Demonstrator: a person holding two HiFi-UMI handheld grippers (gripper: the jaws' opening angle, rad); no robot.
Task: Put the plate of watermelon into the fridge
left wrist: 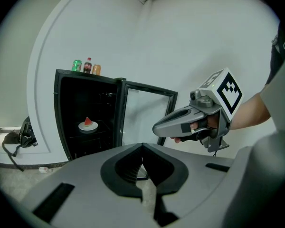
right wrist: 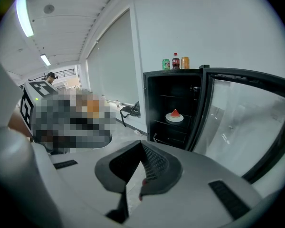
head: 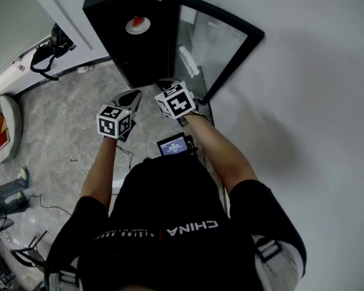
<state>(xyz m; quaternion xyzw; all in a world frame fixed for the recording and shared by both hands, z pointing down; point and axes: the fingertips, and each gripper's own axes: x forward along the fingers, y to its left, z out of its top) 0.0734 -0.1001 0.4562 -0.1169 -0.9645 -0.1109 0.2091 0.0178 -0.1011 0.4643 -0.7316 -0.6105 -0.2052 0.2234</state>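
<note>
The plate [right wrist: 174, 117] sits on a shelf in the fridge [right wrist: 148, 103]; left gripper [left wrist: 142, 148] and right gripper [right wrist: 141, 146] are both closed on nothing; shoving the open door [right wrist: 237, 118] could jolt it.

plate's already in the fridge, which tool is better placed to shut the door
Right, probably. The open door stands out beside the right tool; the left tool is farther from it. Both tools are shut and empty.
</note>
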